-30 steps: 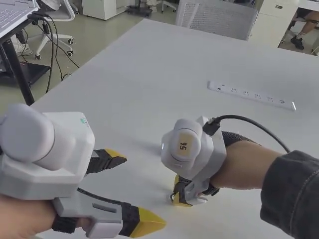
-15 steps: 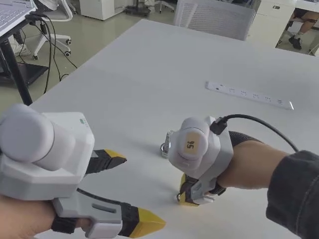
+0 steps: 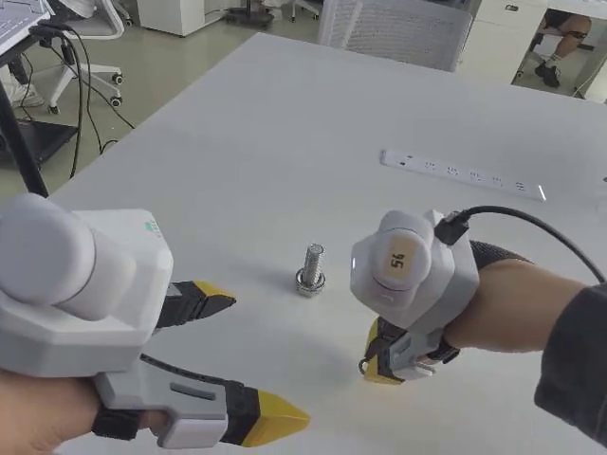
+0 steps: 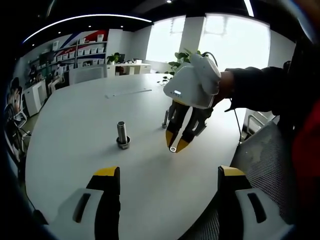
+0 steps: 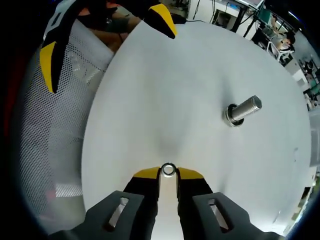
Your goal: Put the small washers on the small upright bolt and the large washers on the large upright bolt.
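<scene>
I'm in an office: a big white counter [image 3: 285, 123] with a power strip [image 3: 462, 174], swivel chairs [image 3: 90, 47], cabinets and bright windows around me

Left gripper [image 3: 261, 360]: white housing, black jaws, yellow tips. Right gripper [image 3: 379, 368]: the same white, black and yellow. The label [image 3: 398, 258] on its rear cap is tan with dark digits. Washer [image 5: 169, 170] between the right tips: bright silver. Bolt [image 3: 311, 270] ahead of the left tips: grey metal, ribbed with thread. Table [image 3: 285, 142]: plain white. Cable [image 3: 517, 223] behind the right gripper: black. Sleeve [image 3: 580, 360]: dark grey.
</scene>
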Motion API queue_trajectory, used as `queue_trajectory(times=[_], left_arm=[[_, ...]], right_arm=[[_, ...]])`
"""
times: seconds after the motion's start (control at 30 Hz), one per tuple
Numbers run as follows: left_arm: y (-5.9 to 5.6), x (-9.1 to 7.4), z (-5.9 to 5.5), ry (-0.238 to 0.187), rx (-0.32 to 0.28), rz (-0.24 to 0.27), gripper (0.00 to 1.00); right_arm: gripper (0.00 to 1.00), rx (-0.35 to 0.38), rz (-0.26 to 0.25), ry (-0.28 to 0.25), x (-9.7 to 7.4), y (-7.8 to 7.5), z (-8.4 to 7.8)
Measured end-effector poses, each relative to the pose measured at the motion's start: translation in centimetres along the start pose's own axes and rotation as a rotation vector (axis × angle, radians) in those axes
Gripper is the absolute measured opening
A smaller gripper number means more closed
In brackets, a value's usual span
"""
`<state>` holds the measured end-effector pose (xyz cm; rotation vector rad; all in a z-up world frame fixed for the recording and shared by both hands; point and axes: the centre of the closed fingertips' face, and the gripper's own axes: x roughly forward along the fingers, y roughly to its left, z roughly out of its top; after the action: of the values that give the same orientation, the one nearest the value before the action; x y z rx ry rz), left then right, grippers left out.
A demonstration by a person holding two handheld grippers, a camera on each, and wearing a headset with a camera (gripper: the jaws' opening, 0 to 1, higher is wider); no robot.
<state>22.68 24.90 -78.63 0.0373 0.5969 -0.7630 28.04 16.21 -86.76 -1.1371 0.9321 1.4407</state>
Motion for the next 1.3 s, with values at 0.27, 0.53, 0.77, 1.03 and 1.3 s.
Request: queue_trajectory(times=[0.27, 0.53, 0.77, 1.03, 1.3], left_arm=[[-0.1, 0.2, 0.1, 0.006, 0.006, -0.006, 0.8], [-0.2, 0.4, 0.2, 0.013, 0.015, -0.011, 0.79], [-0.3, 0.7, 0.4, 0.017, 0.023, -0.02, 0.79], [-0.5, 1.2, 0.6, 0.027, 0.034, -0.035, 0.79], [-0.7, 1.7, 0.8, 0.037, 0.041, -0.045, 0.79]], right_arm=[[0.14, 0.046, -0.02, 0.0, -0.8, 0.0, -1.9], [0.14, 0.095, -0.032, 0.0, -1.5, 0.0, -3.7], [0.14, 0.14, -0.052, 0.004, -2.4, -0.4, -5.6], [0.14, 0.189, -0.072, 0.02, -3.1, -1.0, -8.0], [0.14, 0.225, -0.111, 0.023, -4.9, -2.4, -9.4]])
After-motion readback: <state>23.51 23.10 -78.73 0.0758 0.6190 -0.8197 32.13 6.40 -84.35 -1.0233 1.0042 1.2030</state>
